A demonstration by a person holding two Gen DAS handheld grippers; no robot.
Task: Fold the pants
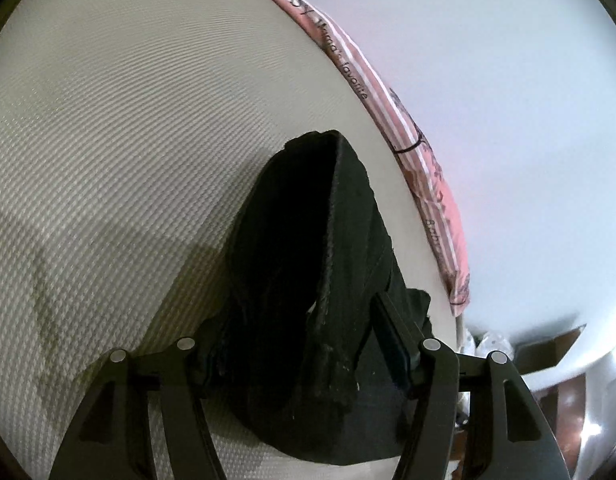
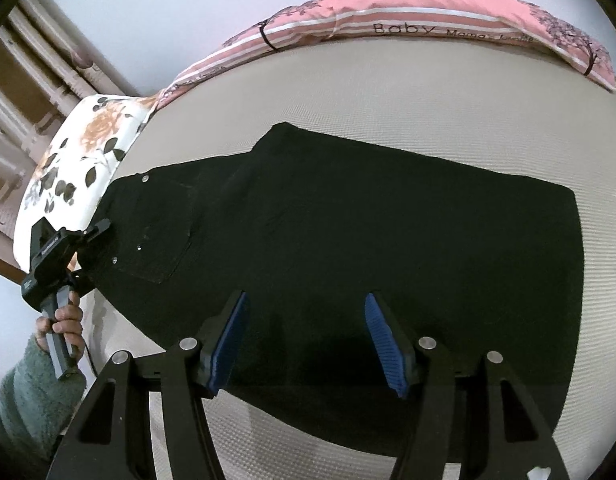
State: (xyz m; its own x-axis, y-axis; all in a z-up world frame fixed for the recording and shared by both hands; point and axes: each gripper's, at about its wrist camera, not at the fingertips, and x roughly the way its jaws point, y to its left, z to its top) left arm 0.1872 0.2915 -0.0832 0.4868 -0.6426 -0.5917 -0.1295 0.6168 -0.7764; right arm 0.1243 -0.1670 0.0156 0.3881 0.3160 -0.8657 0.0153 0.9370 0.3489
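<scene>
Left gripper clasps the black pants' waist; right gripper hovers released above them, pants lying lengthwise across the bed.

Left wrist: close over the pants, facing along the bed.
Right wrist: higher, looking down across both.
Shared: pants, bed.

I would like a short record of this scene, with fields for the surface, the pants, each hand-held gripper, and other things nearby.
surface: pale woven mattress
pants: black pants, spread flat, waist end toward the floral pillow
left hand-held gripper: at the waist end, fabric bunched between its fingers, held by a hand in a green sleeve
right hand-held gripper: open, over the near edge of the pants
nearby: pink striped bedding along the far edge
</scene>
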